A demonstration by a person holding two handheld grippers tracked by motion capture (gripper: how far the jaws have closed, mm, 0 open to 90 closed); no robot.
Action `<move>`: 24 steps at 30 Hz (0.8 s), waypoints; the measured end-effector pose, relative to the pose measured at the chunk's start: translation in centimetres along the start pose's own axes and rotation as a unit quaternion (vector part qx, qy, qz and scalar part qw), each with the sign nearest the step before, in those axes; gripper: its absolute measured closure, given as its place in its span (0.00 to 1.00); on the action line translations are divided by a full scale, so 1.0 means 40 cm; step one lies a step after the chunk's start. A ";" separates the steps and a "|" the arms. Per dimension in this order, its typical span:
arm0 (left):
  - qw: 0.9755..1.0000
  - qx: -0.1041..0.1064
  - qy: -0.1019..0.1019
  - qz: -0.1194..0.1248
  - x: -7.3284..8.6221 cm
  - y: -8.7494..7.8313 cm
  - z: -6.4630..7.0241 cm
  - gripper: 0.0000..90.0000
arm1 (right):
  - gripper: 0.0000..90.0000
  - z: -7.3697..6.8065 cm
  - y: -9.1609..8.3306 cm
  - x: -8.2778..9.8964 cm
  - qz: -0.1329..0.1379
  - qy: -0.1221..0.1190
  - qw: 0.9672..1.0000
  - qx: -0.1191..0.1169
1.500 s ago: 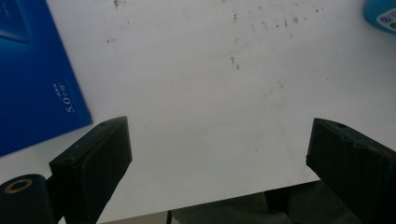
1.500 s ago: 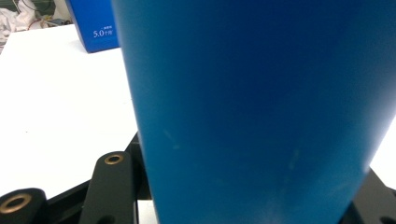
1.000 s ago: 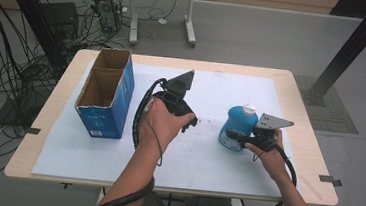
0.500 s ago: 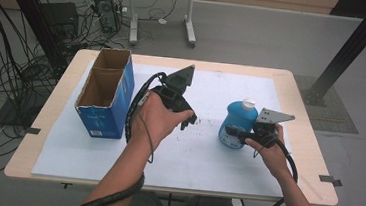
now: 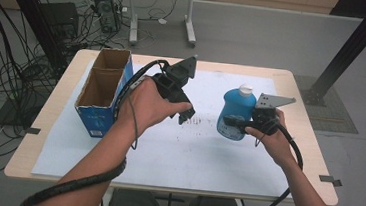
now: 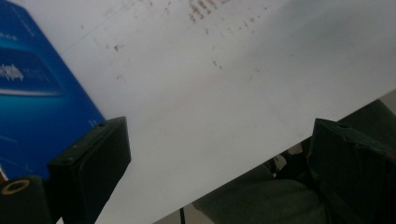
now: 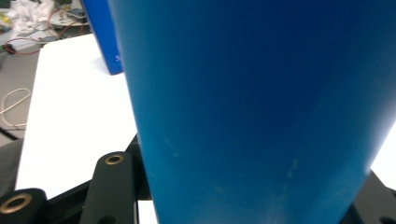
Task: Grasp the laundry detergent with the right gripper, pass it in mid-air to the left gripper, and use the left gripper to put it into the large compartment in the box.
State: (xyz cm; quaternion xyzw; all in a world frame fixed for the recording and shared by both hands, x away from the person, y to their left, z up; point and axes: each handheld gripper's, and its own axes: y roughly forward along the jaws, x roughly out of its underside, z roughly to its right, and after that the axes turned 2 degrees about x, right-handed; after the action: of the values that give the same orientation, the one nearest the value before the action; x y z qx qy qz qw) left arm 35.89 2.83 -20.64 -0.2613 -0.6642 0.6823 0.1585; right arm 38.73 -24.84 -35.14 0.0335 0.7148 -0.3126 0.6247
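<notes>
Your blue bottle (image 5: 236,112) with the white cap sits upright over the white sheet (image 5: 202,150), right of centre, clamped in your right gripper (image 5: 234,121). Your left gripper (image 5: 186,114) hangs empty with jaws spread, beside the open blue box (image 5: 100,118)

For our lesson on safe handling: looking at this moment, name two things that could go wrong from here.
The right gripper clamps the blue bottle low on its body, so the bottle could tip or slip out. The left gripper, fingers open, hovers beside the open cardboard box and could knock it.
</notes>
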 end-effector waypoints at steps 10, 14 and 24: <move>0.997 0.010 0.082 -0.014 -0.016 -0.039 -0.028 0.07 | 0.49 -0.003 0.049 -0.068 -0.007 -0.005 0.999 -0.035; 0.994 0.020 0.110 -0.013 -0.024 -0.053 -0.044 0.07 | 0.49 -0.008 0.083 -0.094 -0.011 -0.010 0.998 -0.056; 0.985 0.004 0.173 -0.004 -0.047 -0.101 -0.088 0.07 | 0.49 -0.023 0.150 -0.139 -0.020 -0.016 0.995 -0.096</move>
State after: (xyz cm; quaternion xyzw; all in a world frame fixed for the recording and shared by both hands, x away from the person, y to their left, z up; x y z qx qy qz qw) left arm 38.87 4.93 -16.31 -0.3717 -0.6252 0.6287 0.2750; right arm 41.77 -17.67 -32.47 -0.0453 0.7318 -0.2555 0.6301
